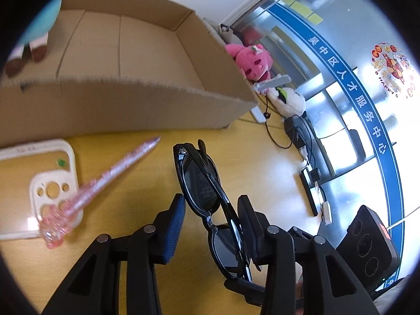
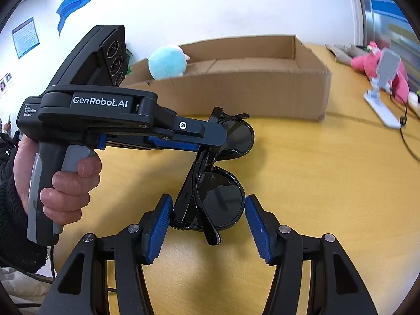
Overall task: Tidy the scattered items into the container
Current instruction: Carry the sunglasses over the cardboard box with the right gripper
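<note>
Sunglasses, folded, black: 1 pair, on/just above the yellow table, near side of the cardboard box. Long axis runs near-to-far, roughly along both grippers' fingers.

L gripper comes in from the left in the right wrist view and appears to pinch the far lens/bridge; in its own view the frame lies against the right pad w/ a gap at the left pad, so grip looks partial. R gripper is spread wide, near lens sitting btwn its pads, not touching. Both about equally near; L has the hold.

Box lies straight beyond, far side, so next move is prob. lift + carry fwd.

Counts: 1 blue plush already in box; outside, left of the glasses: 1 pink glitter pen, its end resting on 1 clear phone case.
</note>
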